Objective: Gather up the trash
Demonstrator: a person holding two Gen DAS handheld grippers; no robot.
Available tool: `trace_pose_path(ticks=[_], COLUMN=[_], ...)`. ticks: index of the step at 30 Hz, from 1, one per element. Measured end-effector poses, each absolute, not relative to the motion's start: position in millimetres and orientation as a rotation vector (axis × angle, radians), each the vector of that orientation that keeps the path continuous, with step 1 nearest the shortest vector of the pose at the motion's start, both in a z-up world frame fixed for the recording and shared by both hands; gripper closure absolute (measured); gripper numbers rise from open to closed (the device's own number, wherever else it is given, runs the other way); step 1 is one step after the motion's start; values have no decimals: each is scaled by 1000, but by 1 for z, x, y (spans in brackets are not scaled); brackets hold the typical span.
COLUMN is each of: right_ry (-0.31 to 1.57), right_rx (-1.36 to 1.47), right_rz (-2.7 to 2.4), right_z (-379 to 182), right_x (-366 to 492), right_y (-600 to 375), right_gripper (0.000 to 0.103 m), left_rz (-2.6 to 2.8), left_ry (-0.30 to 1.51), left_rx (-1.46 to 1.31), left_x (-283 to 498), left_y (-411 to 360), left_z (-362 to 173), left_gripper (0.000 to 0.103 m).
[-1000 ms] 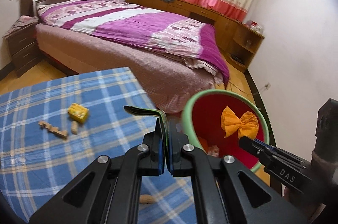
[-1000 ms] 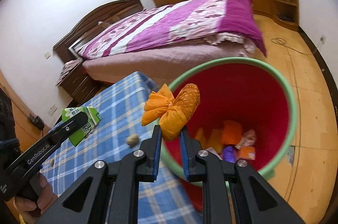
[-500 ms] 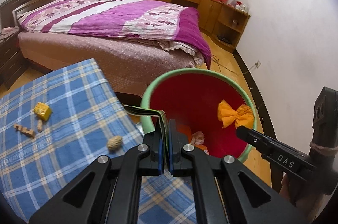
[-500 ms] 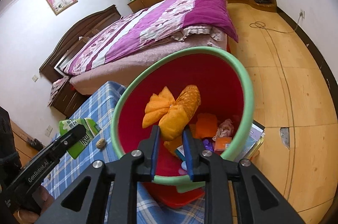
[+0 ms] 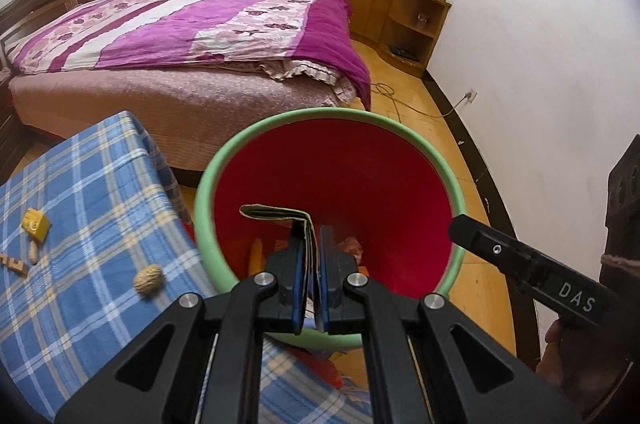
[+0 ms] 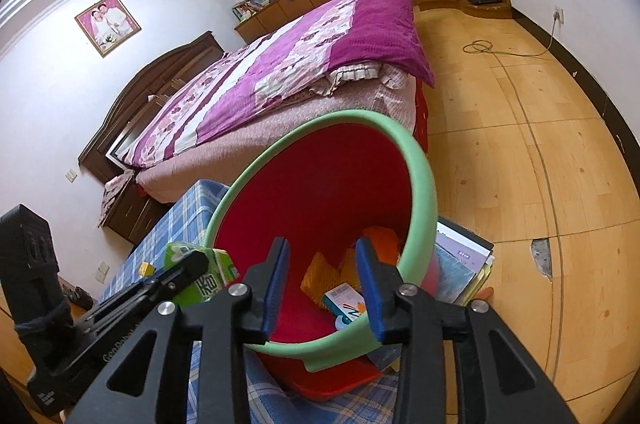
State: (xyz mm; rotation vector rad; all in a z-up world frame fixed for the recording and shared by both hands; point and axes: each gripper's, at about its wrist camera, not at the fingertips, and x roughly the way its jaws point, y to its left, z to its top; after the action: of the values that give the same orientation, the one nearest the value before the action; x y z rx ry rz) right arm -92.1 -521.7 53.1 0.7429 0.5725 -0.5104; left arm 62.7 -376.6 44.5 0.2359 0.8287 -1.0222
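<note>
A red trash bin with a green rim stands beside the blue checked table. My left gripper is shut on a flattened green drink carton, held over the bin's mouth; the carton also shows in the right wrist view. My right gripper is open and empty above the bin. Orange trash and other wrappers lie on the bin's bottom. A peanut, a yellow piece and a wooden piece lie on the table.
A bed with a purple quilt stands behind the bin. Books or papers lie on the wooden floor next to the bin. A cable runs across the floor to a wall socket.
My right gripper has opened and the orange wrapper has dropped into the bin. My left gripper has moved right with the carton, from over the table to over the bin.
</note>
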Motion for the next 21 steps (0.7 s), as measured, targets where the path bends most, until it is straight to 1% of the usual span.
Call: trace_pose_path(ticks=[1,3,4,5,6,11,21], right_ry=[571,568,567,567,569,579,591], right_rx=[744,747,749,751,752,756,733], right_rz=[-511,-512,-512,-512,-511,-506,-476], right_z=[54,53,53,52,52,49,54], right_x=[-93,-94,-95,-95,-94,-91,-84], right_y=[-522,-523,-523,-524,-524,-521,-507], right_gripper=[64,64,64,63,63,61,51], left_rz=[-1030,-1030,-1023,-1016,-1013,-998,-927], left_ry=[833,836,832,828,827,832,839], left_rx=[239,247,253,256,258,257,188], left_x=[61,60,59,58,58,60,76], left_y=[-379,-381,-381,-382,-382,-377,-344], left_z=[44,43,42,42,42,42,50], left_gripper=[94,82,78,70,66,65,65])
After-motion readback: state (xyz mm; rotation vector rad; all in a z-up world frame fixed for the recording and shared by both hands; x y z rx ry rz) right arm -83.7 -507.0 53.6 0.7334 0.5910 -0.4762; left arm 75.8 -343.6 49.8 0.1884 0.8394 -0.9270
